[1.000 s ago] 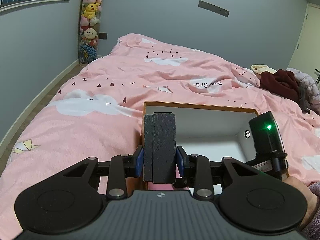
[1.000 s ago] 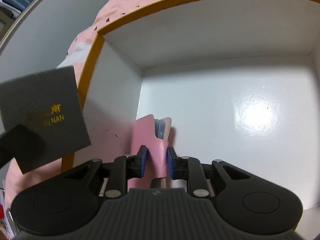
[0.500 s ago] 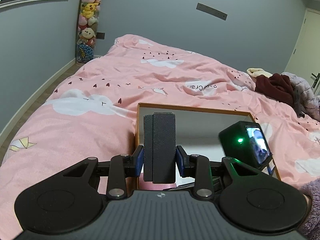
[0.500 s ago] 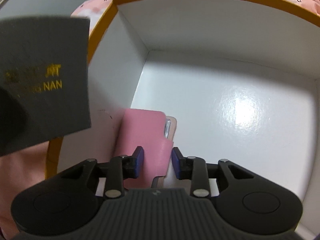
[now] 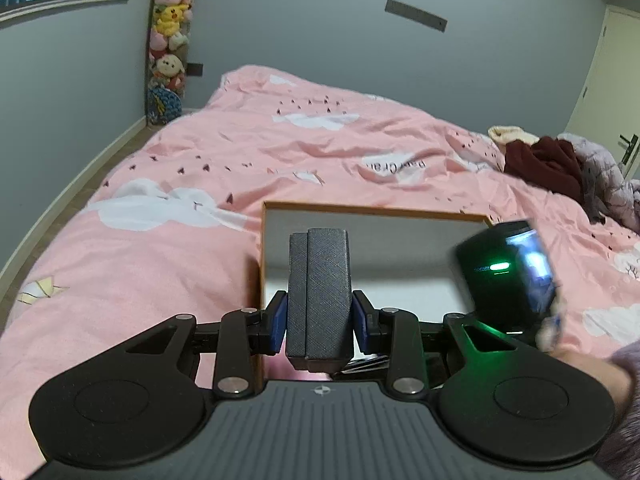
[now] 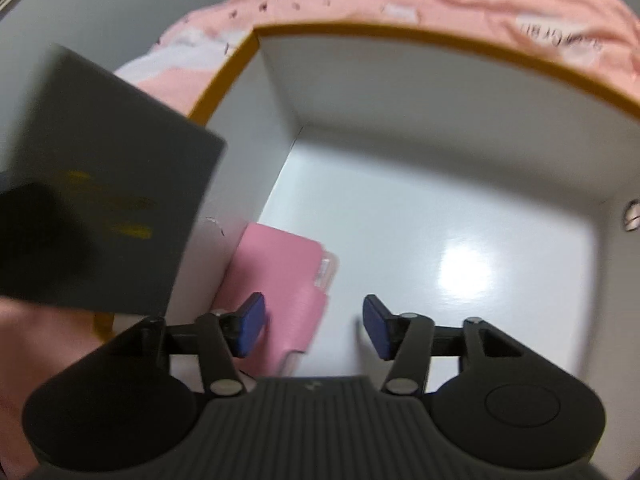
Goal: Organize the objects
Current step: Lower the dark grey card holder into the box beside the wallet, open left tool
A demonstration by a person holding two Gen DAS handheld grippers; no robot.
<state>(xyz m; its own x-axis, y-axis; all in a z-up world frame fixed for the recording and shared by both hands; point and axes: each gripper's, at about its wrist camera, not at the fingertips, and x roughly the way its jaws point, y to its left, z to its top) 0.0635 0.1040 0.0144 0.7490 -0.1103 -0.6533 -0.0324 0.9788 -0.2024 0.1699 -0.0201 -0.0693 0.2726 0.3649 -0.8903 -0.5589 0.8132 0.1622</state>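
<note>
Right wrist view: flat pink wallet-style case with a clear card edge showing (image 6: 286,280) lies in the near-left corner of the white-lined, orange-rimmed cardboard box (image 6: 420,36), leaning against the left wall. The right gripper (image 6: 314,326) has just been opening — jaws now stand well apart, left pad just beside the case's edge, right pad clear of it, nothing pressed. So the case reads as released and resting on the box floor.

Handling guess: light, semi-stiff, smooth faux-leather skin — could slide on that glossy floor. Best taken across its thin faces near the spine side, not at the flap (flap may spring open).

Left wrist view: the left gripper (image 5: 319,322) is clamped on a dark grey textured rectangular box, lid and base seam visible (image 5: 319,292), held upright by its narrow sides at the lower end. Rigid, light, grippy weave — pads bite well there; little slip risk.

It hangs over the cardboard box's left wall, presumably next to go in. Everything sits on a pink cloud-print duvet (image 5: 200,184).
</note>
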